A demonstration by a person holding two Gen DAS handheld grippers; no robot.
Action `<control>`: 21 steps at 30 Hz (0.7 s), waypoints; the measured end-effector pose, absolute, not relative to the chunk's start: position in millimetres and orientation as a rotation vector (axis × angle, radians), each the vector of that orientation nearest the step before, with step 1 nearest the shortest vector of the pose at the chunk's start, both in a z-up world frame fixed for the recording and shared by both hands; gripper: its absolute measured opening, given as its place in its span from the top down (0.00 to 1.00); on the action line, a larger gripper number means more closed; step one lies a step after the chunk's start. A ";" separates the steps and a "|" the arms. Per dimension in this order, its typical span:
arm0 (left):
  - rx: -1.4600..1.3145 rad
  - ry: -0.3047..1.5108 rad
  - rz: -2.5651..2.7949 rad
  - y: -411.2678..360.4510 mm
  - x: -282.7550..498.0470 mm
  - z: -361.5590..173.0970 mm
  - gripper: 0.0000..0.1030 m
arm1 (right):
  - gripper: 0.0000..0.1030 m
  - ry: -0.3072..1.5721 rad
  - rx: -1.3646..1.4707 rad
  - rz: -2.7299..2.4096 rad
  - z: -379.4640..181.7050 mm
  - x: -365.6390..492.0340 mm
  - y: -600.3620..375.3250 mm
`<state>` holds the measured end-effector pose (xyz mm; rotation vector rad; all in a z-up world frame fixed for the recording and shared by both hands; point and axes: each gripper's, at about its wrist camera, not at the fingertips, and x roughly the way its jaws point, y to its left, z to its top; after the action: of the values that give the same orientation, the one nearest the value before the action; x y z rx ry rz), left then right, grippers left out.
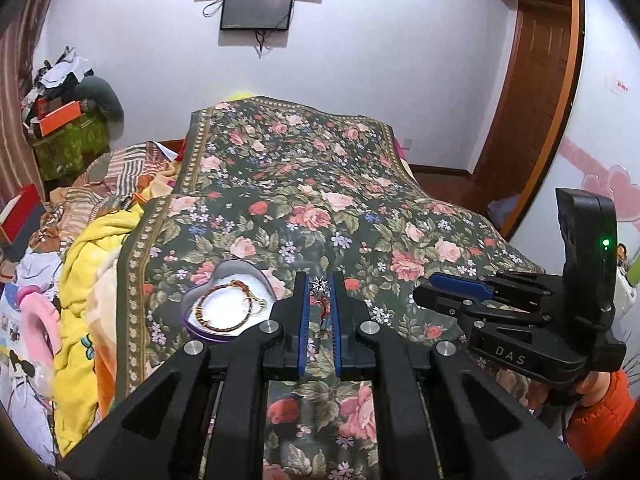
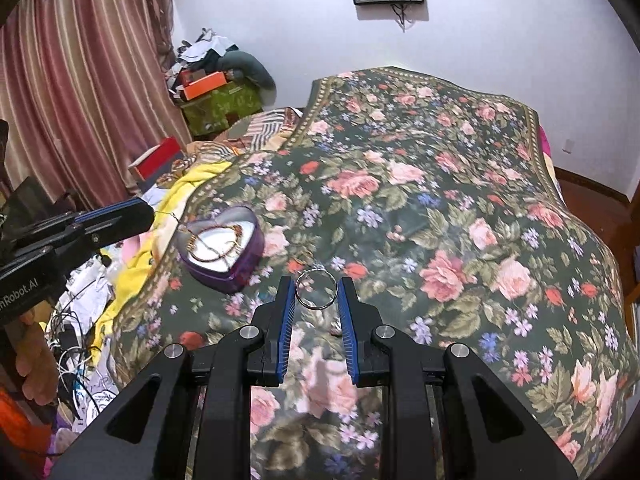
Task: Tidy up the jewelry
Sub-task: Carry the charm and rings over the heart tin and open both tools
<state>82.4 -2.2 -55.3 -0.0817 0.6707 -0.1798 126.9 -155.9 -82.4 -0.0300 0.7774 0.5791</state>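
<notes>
A purple heart-shaped box (image 1: 224,304) with a white lining sits on the floral bedspread and holds a beaded bracelet (image 1: 218,300); the box also shows in the right wrist view (image 2: 224,246). My left gripper (image 1: 320,286) is shut on a sparkly silver star pendant (image 1: 319,285), just right of the box; a thin chain hangs from it toward the box in the right wrist view. My right gripper (image 2: 316,290) is shut on a silver ring-shaped bangle (image 2: 316,290), held between its blue pads (image 2: 286,320) above the bedspread, to the right of the box.
The floral bedspread (image 2: 440,220) covers the bed. A yellow blanket (image 1: 86,320), clothes and cables lie along the left edge. Boxes (image 2: 212,100) are piled by the curtain. A screen (image 1: 256,8) hangs on the far wall. A wooden door (image 1: 532,92) stands at right.
</notes>
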 end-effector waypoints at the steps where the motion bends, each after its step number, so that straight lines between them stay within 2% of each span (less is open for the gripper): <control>1: -0.083 0.669 -0.176 -0.4 81.9 -54.9 0.92 | 0.81 0.775 -0.029 0.585 -81.6 127.6 -153.6; 21: -0.175 0.762 -0.091 52.7 109.7 -97.8 0.92 | 0.81 0.795 -0.074 0.712 -91.2 152.7 -87.0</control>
<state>109.7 52.7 -97.8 -0.1752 0.7617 -0.0913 152.7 -87.0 -91.2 -0.0738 0.7946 0.7117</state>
